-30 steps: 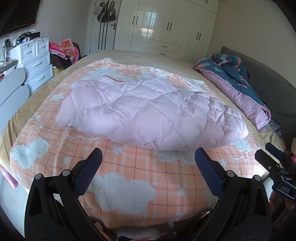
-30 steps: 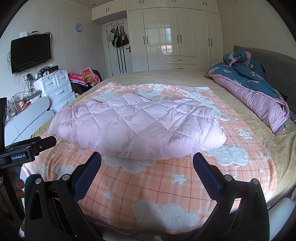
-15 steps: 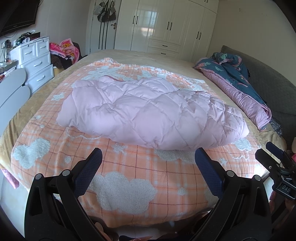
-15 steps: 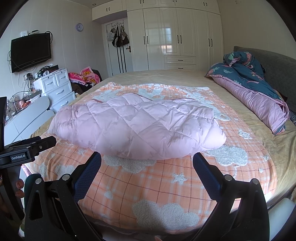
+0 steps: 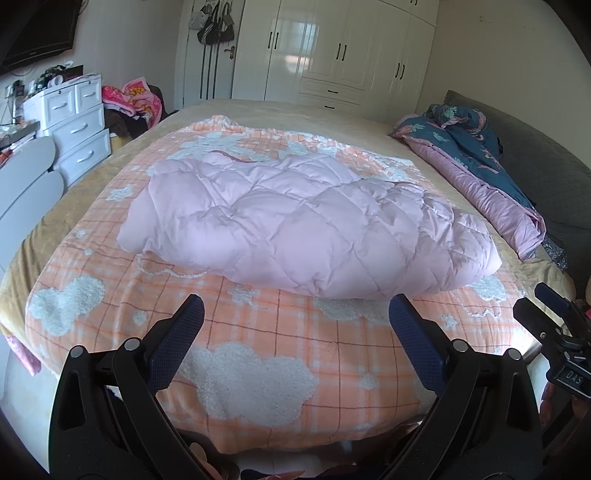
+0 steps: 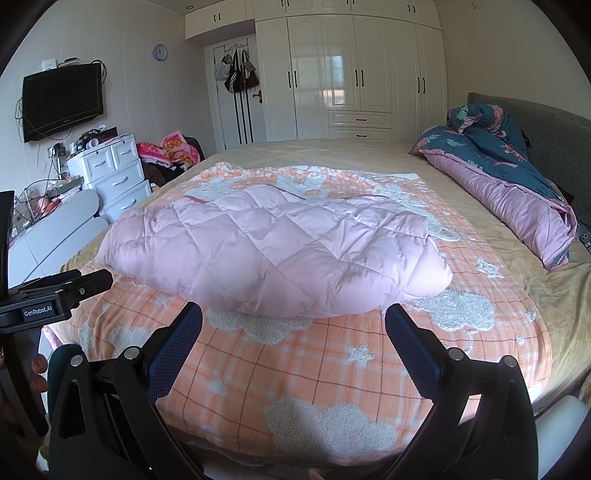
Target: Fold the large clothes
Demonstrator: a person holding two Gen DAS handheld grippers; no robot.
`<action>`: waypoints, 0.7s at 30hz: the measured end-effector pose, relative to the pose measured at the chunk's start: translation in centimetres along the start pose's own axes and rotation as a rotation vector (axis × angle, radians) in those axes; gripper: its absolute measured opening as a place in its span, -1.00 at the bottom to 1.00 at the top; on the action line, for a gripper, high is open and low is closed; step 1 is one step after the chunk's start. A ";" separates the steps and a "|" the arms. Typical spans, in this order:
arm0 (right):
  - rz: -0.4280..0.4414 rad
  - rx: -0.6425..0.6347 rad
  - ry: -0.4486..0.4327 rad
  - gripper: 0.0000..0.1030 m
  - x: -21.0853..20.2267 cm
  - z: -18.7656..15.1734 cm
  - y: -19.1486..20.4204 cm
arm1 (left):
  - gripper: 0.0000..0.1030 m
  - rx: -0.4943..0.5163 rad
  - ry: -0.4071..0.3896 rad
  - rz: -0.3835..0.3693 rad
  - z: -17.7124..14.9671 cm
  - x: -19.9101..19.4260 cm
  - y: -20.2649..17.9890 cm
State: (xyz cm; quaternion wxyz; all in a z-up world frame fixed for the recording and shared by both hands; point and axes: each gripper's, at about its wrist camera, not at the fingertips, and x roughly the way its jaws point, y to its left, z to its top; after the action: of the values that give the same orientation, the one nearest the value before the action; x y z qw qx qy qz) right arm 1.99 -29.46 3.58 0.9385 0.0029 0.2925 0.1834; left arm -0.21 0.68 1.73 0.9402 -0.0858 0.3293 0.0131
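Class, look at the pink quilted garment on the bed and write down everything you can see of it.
The pink quilted garment is pale pink, puffy and padded, stitched in a diamond pattern. It lies as a thick, roughly folded bundle, flat across the middle of the orange checked blanket with white fluffy clouds. A darker pink trim shows at its far edge. Only the blanket touches it; both open grippers are short of it, holding nothing.

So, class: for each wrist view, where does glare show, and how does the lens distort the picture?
Left wrist view: window glare on the wardrobe doors, bed edge bowed, dark corners. Right wrist view: a similar bright patch on the wardrobe, its doors curving, corners dark too; the pink quilted coat stays sharp and evenly lit.
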 end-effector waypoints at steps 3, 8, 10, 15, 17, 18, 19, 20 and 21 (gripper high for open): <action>-0.003 -0.002 0.003 0.92 0.0 0.1 -0.1 | 0.82 -0.003 0.001 -0.003 0.0 0.0 0.1; -0.014 -0.009 0.005 0.92 -0.1 0.2 -0.3 | 0.82 -0.006 -0.001 -0.011 0.1 0.1 0.5; -0.019 -0.014 0.003 0.92 -0.2 0.2 -0.2 | 0.82 -0.007 -0.003 -0.019 0.1 0.2 0.7; -0.058 0.000 -0.011 0.92 -0.8 0.2 -1.6 | 0.82 -0.045 -0.016 -0.021 0.0 0.5 1.9; -0.087 0.022 -0.004 0.92 -1.0 -0.1 -2.9 | 0.82 -0.056 -0.020 -0.001 0.0 0.8 2.7; -0.108 0.038 0.003 0.92 -1.1 -0.4 -3.9 | 0.82 -0.059 -0.018 0.010 0.0 1.0 3.0; -0.123 0.051 0.009 0.92 -1.1 -0.7 -4.6 | 0.82 -0.064 -0.017 0.020 0.1 1.3 3.3; -0.144 0.076 0.022 0.92 -1.2 -1.1 -6.0 | 0.82 -0.073 -0.015 0.038 0.1 1.6 4.0; -0.166 0.112 0.034 0.92 -1.3 -1.6 -7.7 | 0.82 -0.080 -0.013 0.051 0.2 1.9 4.4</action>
State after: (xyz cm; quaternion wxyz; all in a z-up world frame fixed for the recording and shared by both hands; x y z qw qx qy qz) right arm 2.78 -37.26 2.08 0.9438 0.0279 0.3172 0.0886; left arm 1.05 4.98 -0.01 0.9375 -0.1149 0.3245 0.0507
